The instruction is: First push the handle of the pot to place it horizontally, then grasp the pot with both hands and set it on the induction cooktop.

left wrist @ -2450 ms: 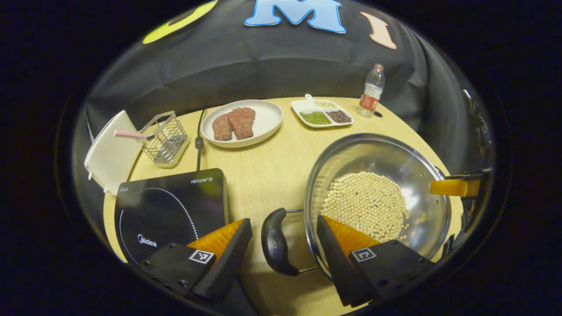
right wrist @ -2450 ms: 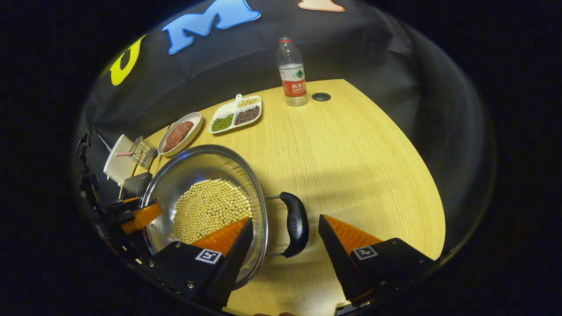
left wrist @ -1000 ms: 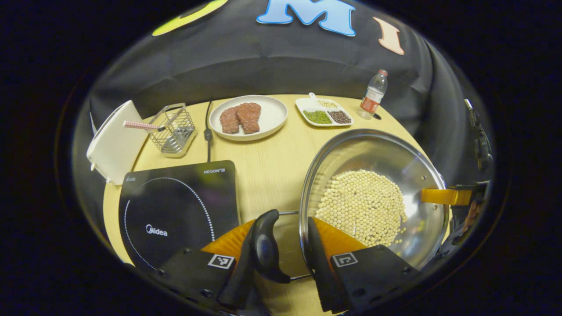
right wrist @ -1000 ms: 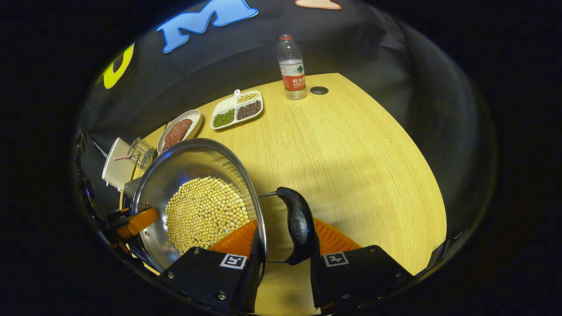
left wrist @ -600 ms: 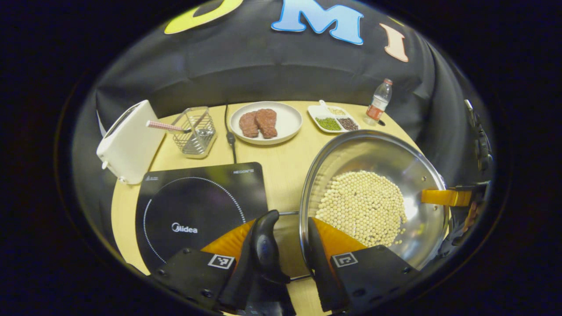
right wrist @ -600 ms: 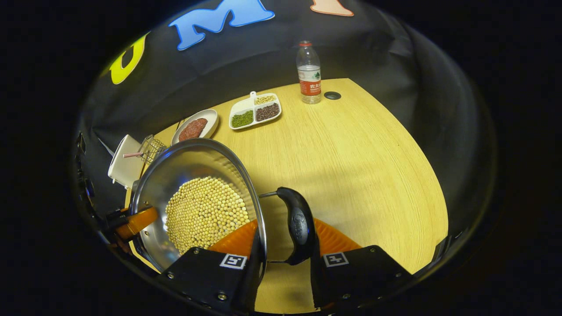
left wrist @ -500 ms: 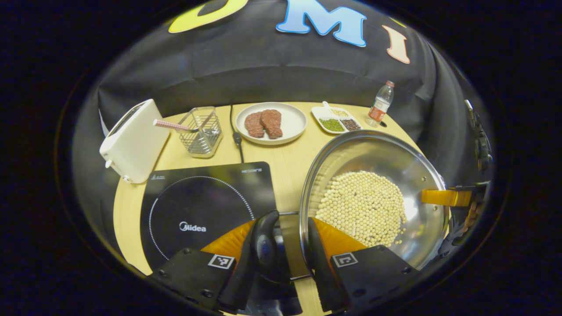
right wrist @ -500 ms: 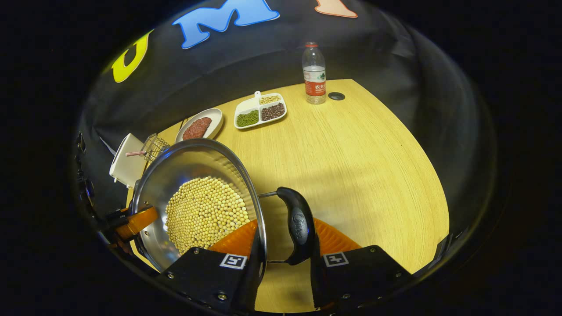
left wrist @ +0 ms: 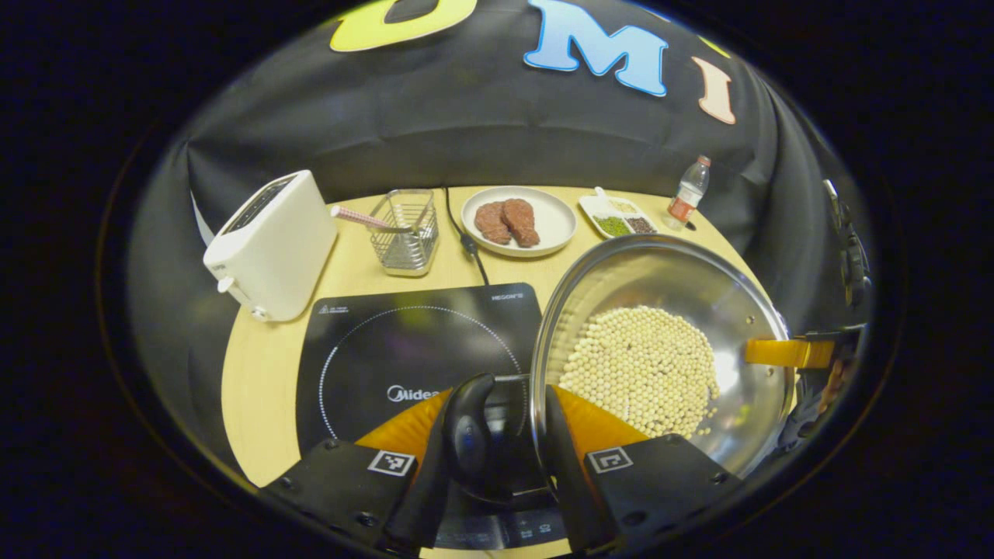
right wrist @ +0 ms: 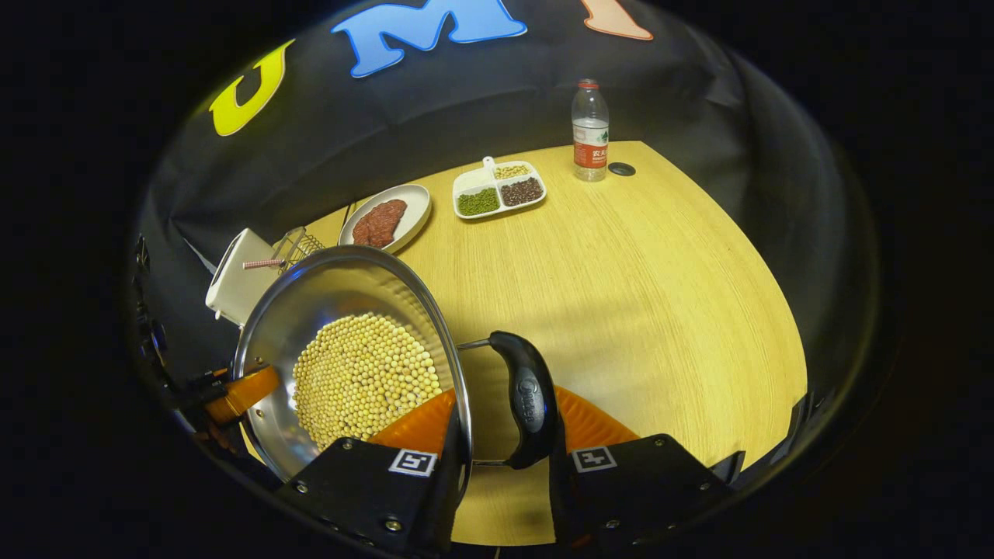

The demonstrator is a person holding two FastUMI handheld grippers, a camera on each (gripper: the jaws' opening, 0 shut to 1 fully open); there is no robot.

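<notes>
A steel pot [left wrist: 660, 260] filled with soybeans [left wrist: 641, 365] hangs in the air between both grippers. My left gripper [left wrist: 497, 404] is shut on the pot's black left handle [left wrist: 466, 431], clamping handle and rim together. That handle now hovers above the right part of the black induction cooktop [left wrist: 404, 341]. In the right gripper view, my right gripper [right wrist: 505, 411] is shut on the opposite black handle [right wrist: 528, 400] and the rim of the pot [right wrist: 334, 279]. Each gripper also appears across the pot in the other's view: the right gripper [left wrist: 784, 351] and the left gripper [right wrist: 241, 392].
Behind the cooktop stand a white toaster [left wrist: 272, 244], a wire basket [left wrist: 404, 233], a plate with meat [left wrist: 519, 221], a divided dish of beans [left wrist: 625, 221] and a water bottle [left wrist: 687, 194]. The cooktop's cable [left wrist: 466, 244] runs back. The wooden table [right wrist: 621, 295] stretches right of the pot.
Both grippers closed on the pot's handles, then lifted the pot and carried it left. The cooktop has slid under the left handle; the toaster came fully into view.
</notes>
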